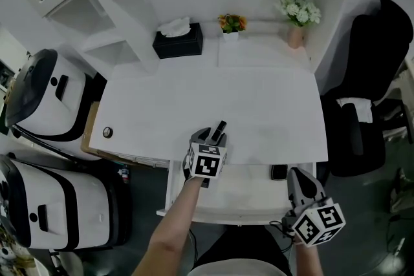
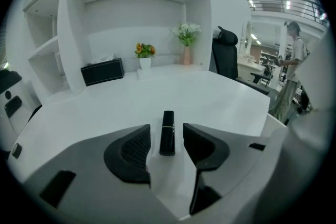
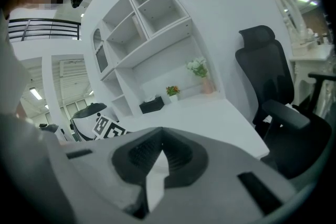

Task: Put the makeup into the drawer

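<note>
Your left gripper (image 2: 167, 139) has its ribbed pads (image 2: 137, 147) spread, with the black makeup tube (image 2: 168, 124) lying between them on the white desk (image 2: 131, 102), lengthwise along the jaws; neither pad looks to be touching it. Only the near end of the tube sits between the pads and the rest reaches out past the tips, so a squeeze here would probably catch it by the end and let it swing or droop on the lift. If one pad meets it first, the smooth tube may skid or roll away across the desk. In the head view the tube (image 1: 220, 129) lies close to the desk's front edge, just above the open drawer (image 1: 239, 192), where a small dark item (image 1: 279, 172) already sits at the right. Your right gripper (image 3: 160, 149) has its jaws pressed together on nothing and hangs by the drawer's right front corner, where a careless move could bump the drawer.
</note>
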{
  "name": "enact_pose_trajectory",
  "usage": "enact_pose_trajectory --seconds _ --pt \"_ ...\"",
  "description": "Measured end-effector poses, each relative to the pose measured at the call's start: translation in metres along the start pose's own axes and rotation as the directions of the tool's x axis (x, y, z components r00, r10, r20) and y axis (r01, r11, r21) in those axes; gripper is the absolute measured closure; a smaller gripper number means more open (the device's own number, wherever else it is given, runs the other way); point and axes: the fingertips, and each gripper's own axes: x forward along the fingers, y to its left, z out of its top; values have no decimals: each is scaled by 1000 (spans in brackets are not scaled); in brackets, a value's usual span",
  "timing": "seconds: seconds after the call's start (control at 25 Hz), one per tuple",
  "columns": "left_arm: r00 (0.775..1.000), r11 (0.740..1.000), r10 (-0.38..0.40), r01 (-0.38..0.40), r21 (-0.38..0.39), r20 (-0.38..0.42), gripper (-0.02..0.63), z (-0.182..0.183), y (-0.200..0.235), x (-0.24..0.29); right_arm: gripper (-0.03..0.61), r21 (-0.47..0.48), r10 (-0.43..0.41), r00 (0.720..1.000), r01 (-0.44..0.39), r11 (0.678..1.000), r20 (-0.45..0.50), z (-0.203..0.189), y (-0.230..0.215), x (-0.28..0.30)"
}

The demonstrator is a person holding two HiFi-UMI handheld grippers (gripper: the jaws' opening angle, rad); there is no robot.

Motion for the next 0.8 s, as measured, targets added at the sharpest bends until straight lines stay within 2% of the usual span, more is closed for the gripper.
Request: enact_pose_trajectory --seconds 0.44,0.8 --pt "995 998 -22 28 57 -94 463 -2 0 21 575 15 -17 1000 17 1000 5 2 -10 -5" --pt "992 997 -60 65 39 -111 509 -3 -6 24 575 14 -17 1000 16 1000 12 6 -11 -9"
